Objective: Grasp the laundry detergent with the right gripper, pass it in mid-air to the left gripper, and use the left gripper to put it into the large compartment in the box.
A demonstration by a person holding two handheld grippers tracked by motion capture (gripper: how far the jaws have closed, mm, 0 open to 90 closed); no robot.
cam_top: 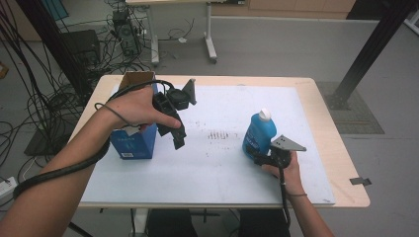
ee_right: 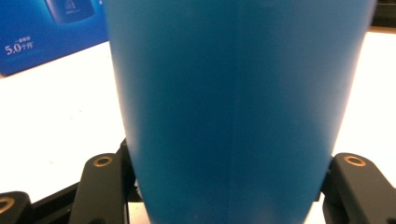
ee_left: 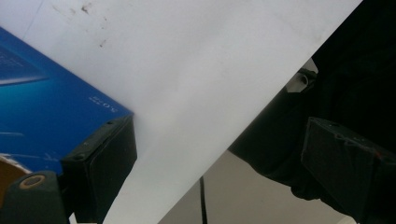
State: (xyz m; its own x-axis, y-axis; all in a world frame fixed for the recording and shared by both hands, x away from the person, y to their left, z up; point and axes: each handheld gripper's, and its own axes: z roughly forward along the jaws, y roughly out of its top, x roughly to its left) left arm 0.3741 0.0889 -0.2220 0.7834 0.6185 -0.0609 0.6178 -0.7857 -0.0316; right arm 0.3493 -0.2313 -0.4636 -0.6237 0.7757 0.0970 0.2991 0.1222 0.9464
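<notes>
Bottle mid-mat, near right mat edge

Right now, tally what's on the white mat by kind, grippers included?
Blue cardboard box with open brown flaps: 1
Blue plastic bottle with white cap: 1
Black two-jaw grippers: 2, the left gripper open beside the box, the right gripper shut on the bottle
Total: 4

Blue bottle with white cap, upright on white mat, well apart from open blue box
</notes>
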